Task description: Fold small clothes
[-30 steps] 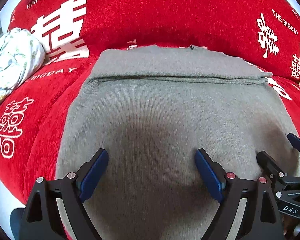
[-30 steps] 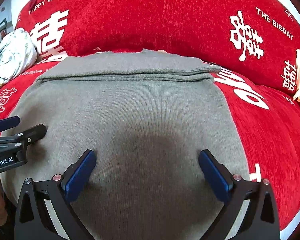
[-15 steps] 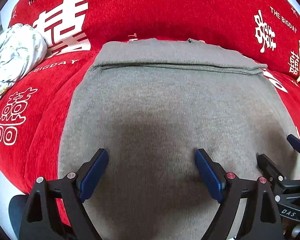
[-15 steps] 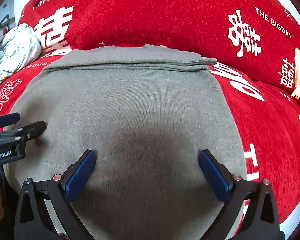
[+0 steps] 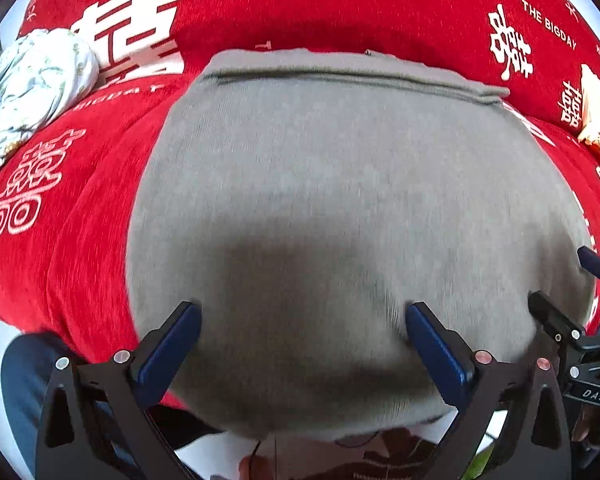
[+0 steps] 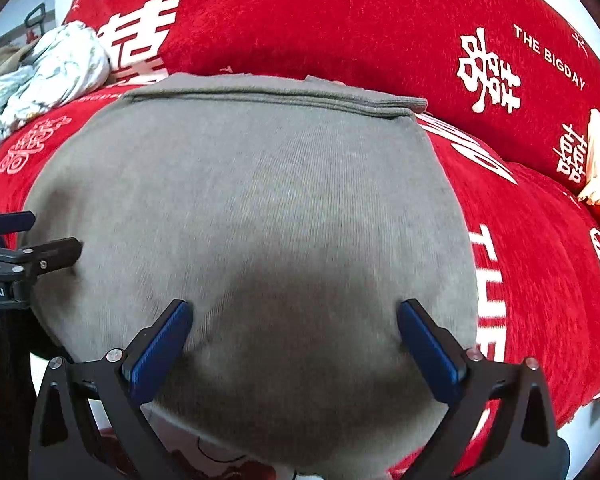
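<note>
Left wrist view: the left claw [image 5: 300, 332] stands wide apart over the near part of the grey knit garment [image 5: 340, 184]; its jaws have just been opening, and nothing is pinched between the blue pads [image 5: 168, 354].
Right wrist view: the right claw [image 6: 294, 330] is spread just as wide above the same cloth, pads clear of any fold.
Where the garment is: flat on the red sofa cover [image 6: 340, 28], its near hem hanging over the front edge of the seat; a narrow band at the far end [image 6: 268, 94] is already turned over.
Handling, as a judgement: light, soft and limp; it will sag and drape when lifted, and the ribbed knit should give the pads good friction. Not fragile, though it may stretch if pulled hard.
Where to take hold: probably the near hem, one corner per claw, so the layers lift together.
Garment texture: fine ribbed knit, matte, a smooth rounded rectangle.
Sofa cover: plush red chenille with white printed characters and lettering.
Other cloth: a crumpled pale floral bundle [image 5: 32, 80] lies well apart at the far left.
</note>
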Demonstrator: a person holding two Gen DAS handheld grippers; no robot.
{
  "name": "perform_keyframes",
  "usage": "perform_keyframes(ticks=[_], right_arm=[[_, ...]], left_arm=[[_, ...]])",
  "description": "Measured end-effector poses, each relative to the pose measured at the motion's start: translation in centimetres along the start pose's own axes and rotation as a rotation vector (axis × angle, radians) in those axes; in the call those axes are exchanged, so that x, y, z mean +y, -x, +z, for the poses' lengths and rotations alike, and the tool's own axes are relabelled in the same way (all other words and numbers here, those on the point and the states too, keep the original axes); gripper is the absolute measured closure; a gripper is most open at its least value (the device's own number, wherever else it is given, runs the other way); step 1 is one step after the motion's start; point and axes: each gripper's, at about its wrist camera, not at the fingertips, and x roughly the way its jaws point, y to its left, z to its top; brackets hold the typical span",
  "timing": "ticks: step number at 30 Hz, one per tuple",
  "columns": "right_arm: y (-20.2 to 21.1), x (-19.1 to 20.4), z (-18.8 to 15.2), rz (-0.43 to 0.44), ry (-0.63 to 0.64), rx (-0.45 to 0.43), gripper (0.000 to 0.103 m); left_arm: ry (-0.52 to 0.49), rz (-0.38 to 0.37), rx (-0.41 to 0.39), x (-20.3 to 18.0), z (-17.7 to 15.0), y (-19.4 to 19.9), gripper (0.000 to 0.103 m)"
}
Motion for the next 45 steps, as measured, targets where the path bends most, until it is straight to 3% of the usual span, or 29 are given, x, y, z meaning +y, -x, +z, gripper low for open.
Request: perform_keyframes(ticks=[6,10,12,14,16,17,19,20,21,23,28,33,36,39,41,42,43,44,45], right_arm=[[2.0,-1.8,-2.1,-0.014,-0.048,0.029,0.000],[1.6,-5.2,-3.6,-0.018,-0.187,0.094,0.000],[1.2,-6.2,-4.1,0.014,-0.246,0.119,0.000],[1.1,-6.0,-3.9,0.020,-0.227,0.117,0.000],[1.1,-4.9,-3.8,0.010,-0.169,0.122,0.010],[1.3,-4.4,-3.8,-0.006,-0.142,0.115,0.022],[2.2,-4.0,-3.6,0.023,-0.118,0.089,0.056],[2.4,-4.2,-3.6,0.048,-0.124,0.086,0.083],[2.6,-4.5,-3.6,0.087,-0.144,0.093,0.087],[3.2,-5.8,-3.3,0.166,-0.213,0.080,0.089],[5.7,-8.7,-1.8,0.313,-0.329,-0.059,0.089],[4.7,-9.4,1.7,0.321,-0.347,-0.113,0.089],[2.0,-9.6,3.5,0.333,-0.391,-0.086,0.089],[0.1,-9.2,4.2,0.323,-0.380,-0.051,0.088],[0.0,-9.2,3.7,0.317,-0.377,-0.039,0.078],[0.1,-9.3,3.4,0.326,-0.379,-0.034,0.057],[0.3,-9.4,3.1,0.330,-0.385,-0.034,0.044],[0.6,-9.5,2.7,0.329,-0.388,-0.043,0.024],[1.1,-9.7,2.2,0.324,-0.388,-0.061,0.021]], left_arm=[[0.116,0.028,0.012,3.6,-2.3,1.6,0.000],[0.209,-0.042,0.132,5.7,-3.2,-0.3,0.000],[0.181,-0.086,0.195,5.1,-3.4,-1.5,0.000],[0.133,-0.147,0.266,3.8,-3.6,-2.9,0.001],[0.098,-0.148,0.269,3.1,-3.6,-2.7,0.015],[0.089,-0.161,0.259,3.0,-3.6,-2.3,0.023],[0.074,-0.184,0.239,2.9,-3.5,-1.4,0.064],[0.071,-0.200,0.234,3.0,-3.5,-1.0,0.076],[0.073,-0.221,0.228,3.1,-3.5,-0.6,0.089],[0.066,-0.221,0.199,3.3,-3.3,0.4,0.089],[-0.023,-0.224,0.056,2.8,-1.8,4.4,0.089],[-0.004,-0.220,-0.031,3.3,2.5,4.9,0.089],[0.050,-0.237,0.014,3.4,5.3,2.0,0.089],[0.083,-0.283,0.043,4.0,5.2,0.3,0.088],[0.084,-0.302,0.033,4.2,4.8,0.5,0.088],[0.082,-0.309,0.036,4.4,4.3,0.6,0.088],[0.079,-0.310,0.042,4.4,3.8,0.6,0.077],[0.078,-0.305,0.048,4.4,3.4,0.6,0.065],[0.077,-0.293,0.053,4.5,3.0,0.7,0.038]])
